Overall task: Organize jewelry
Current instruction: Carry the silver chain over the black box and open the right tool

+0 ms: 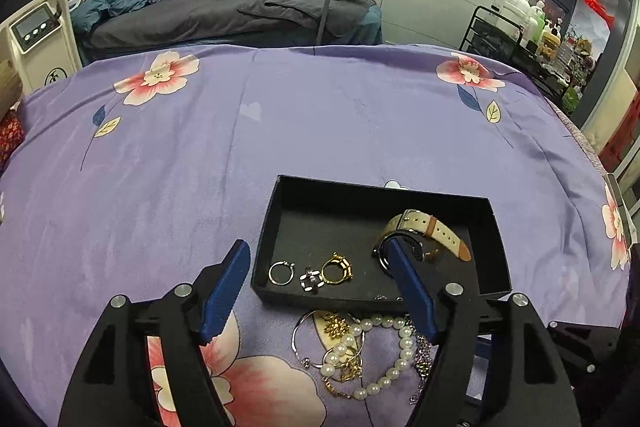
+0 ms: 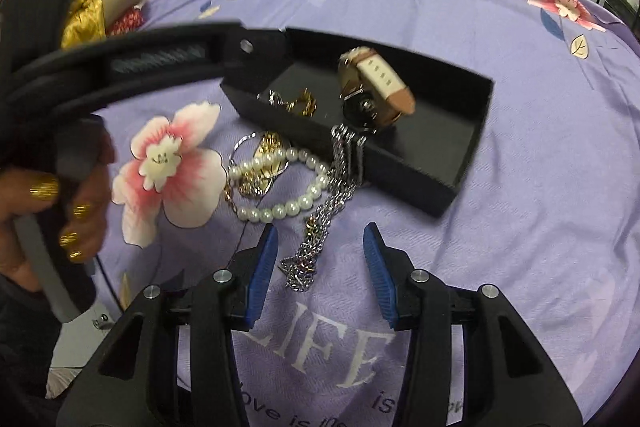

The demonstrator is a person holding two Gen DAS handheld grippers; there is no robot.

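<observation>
Fingers (image 1: 224, 291) of left gripper (image 1: 316, 263) spread wide, nothing gripped; right gripper (image 2: 320, 247) parted, empty. Ahead of left fingers: black tray (image 1: 280, 211), stocked with watch (image 1: 424, 231) and three rings (image 1: 312, 273). Between right fingers: silver chain (image 2: 316, 239), unsorted. Beyond: pearl bracelet (image 2: 280, 183), gold pieces (image 1: 340, 327), pending.

Matt black box (image 1: 276, 227), glossy pearl strand (image 1: 384, 343), soft cloth bedspread (image 1: 280, 131)

purple floral bedspread (image 1: 320, 115) — black tray (image 1: 496, 251), pearl strand (image 1: 384, 359), perhaps tangled chains (image 2: 320, 227)
</observation>
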